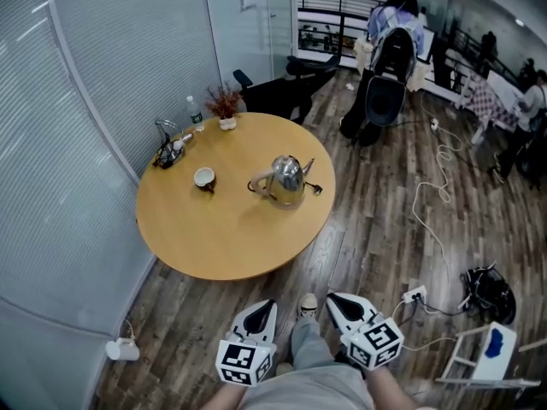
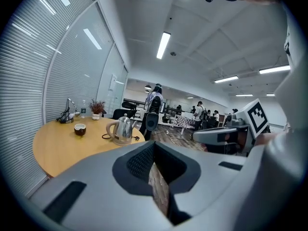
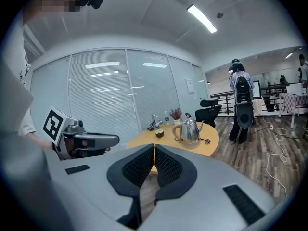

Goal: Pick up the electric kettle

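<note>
A mirror-bright, polished metal body is seen on the electric kettle (image 1: 286,180), which is set toward three o'clock on the round table (image 1: 231,246). The tabletop is rendered as smooth, pale wood with a soft satin sheen. At nine o'clock from the kettle, a cup (image 1: 204,178) is seen with a glossy, glazed white inside. The floor (image 1: 385,220) is laid in dark, grained wood planks of low sheen. The shells of the left gripper (image 2: 154,146) and the right gripper (image 3: 154,148) are seen as smooth, matt, pale plastic. Their pads (image 3: 139,166) are black, matt and finely ribbed.
</note>
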